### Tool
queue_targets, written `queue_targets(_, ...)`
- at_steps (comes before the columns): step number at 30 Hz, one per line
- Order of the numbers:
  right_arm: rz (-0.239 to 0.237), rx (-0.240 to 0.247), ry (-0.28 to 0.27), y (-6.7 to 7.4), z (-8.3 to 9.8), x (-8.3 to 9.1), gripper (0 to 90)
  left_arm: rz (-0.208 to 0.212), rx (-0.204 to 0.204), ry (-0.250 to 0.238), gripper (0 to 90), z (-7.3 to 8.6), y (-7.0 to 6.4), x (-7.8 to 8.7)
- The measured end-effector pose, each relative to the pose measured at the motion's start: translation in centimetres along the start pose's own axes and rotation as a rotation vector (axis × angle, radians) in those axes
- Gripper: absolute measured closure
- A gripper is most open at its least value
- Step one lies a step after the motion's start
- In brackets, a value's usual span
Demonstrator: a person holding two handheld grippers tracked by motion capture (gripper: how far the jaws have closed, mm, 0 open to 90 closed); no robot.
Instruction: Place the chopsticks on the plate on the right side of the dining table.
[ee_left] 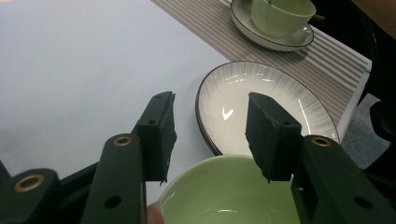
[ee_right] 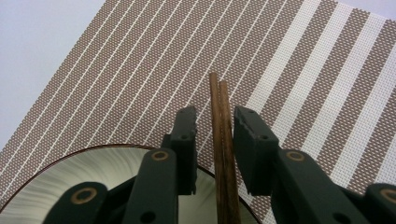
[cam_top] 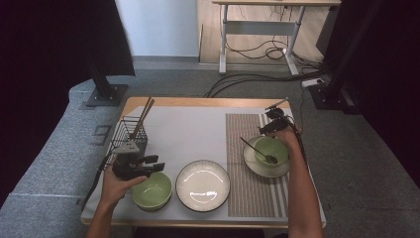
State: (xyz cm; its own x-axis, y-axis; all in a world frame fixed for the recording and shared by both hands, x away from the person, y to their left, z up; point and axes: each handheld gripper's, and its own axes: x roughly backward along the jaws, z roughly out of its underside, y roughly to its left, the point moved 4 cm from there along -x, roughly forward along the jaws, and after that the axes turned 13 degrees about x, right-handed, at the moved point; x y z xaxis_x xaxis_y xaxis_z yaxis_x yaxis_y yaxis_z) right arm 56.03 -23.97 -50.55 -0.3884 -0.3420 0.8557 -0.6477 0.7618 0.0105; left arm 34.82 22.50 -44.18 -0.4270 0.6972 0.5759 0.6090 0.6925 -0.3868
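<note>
Fingers [ee_right: 184, 135] flank the chopsticks [ee_right: 220, 135] — not yet clamped.
Thin, stiff, slippery — pinch mid-shaft; your left gripper [ee_left: 212, 140] gapes.

We find no legible text, label, brand, number or sign on any item or surface in these views.

table [cam_top: 208, 101]: standing on grey carpet, showing a wooden edge at the far side
white sheet [cam_top: 188, 134]: covering most of the top
striped placemat [cam_top: 247, 188]: lying on the right half
wire basket [cam_top: 130, 134]: sitting far left
green bowl [cam_top: 151, 190]: sitting near left
white plate [cam_top: 203, 185]: lying in the middle
saucer [cam_top: 257, 167]: resting on the placemat
</note>
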Motion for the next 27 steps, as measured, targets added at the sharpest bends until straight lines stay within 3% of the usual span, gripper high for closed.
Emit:
queue_targets(9, -0.007, 0.027, -0.004, 0.18, -0.16, 0.16, 79.4, 0.0, 0.0, 0.001, 52.3, 0.0, 0.01, -0.01)
queue_targets(27, -0.029, 0.065, -0.004, 0.92, -0.69, 0.12, 82.0, 0.001, 0.0, 0.002, 52.3, 0.0, 0.01, 0.0)
